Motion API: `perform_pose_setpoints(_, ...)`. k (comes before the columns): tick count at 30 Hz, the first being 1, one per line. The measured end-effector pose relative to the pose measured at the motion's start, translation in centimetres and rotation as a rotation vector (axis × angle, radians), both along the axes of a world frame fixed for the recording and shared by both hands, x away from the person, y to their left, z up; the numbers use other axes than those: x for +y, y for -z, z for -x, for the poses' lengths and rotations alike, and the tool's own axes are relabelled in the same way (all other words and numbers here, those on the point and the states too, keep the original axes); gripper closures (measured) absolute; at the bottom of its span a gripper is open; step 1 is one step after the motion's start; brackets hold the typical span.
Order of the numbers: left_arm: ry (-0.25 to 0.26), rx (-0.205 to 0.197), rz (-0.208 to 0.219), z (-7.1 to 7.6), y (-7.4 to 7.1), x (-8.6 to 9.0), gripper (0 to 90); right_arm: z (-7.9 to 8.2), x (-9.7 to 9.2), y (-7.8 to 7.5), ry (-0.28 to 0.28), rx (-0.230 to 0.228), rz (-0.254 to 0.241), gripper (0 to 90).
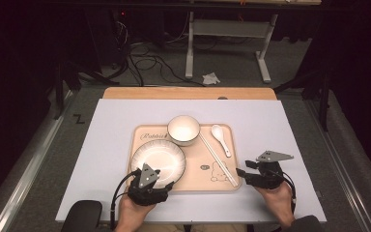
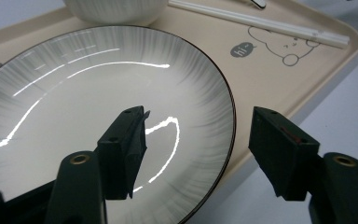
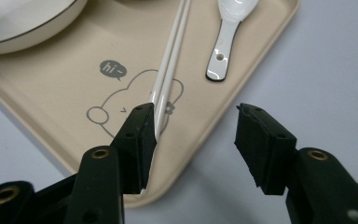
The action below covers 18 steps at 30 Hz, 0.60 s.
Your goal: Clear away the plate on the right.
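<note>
Overhead, the high view shows a beige tray on a pale table surface. On the tray sit a plate at the near left, a bowl behind it, a pair of chopsticks running diagonally, and a spoon at the far right. The left gripper hovers at the plate's near rim. The right gripper sits just beside the tray's near right corner, close to the near ends of the chopsticks. Jaw spacing is hard to judge at this distance.

Next, the left gripper view shows the left gripper with its jaws wide apart and nothing clamped. One jaw is above the plate; the other is beyond the plate's rim, over the tray edge. Contact with the plate cannot be confirmed. The bowl stands just behind the plate.

Finally, the right gripper view shows the right gripper with its jaws spread and nothing gripped. The chopsticks lie on the tray, and their near ends pass just behind one jaw's tip. The other jaw is over the table surface. The spoon lies beside the chopsticks, apart from them.
</note>
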<state>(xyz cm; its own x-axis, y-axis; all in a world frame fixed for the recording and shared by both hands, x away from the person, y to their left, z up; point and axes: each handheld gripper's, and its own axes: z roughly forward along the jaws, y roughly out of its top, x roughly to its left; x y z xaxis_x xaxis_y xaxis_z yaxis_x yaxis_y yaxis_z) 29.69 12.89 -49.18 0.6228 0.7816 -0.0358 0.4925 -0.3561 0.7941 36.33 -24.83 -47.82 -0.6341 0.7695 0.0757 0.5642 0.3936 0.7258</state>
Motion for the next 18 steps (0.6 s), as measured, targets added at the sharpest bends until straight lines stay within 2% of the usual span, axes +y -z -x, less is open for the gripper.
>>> perform_pose_setpoints(2,0.015,0.004,-0.005,0.1,0.2,-0.4,36.2,-0.1,-0.2,0.2,0.000,-0.005,0.000,48.3)
perform_pose_setpoints(7,0.037,0.007,-0.005,0.1,0.1,-1.1,37.8,-0.2,-0.3,0.5,0.012,0.019,0.003,48.0)
perform_pose_setpoints(12,0.051,0.016,-0.002,0.0,0.3,-1.3,38.1,0.1,-0.1,0.8,-0.001,0.013,0.018,48.2)
perform_pose_setpoints(18,0.079,0.029,-0.012,-0.2,0.7,-2.0,38.1,0.3,-0.3,1.1,0.009,0.029,0.010,47.5)
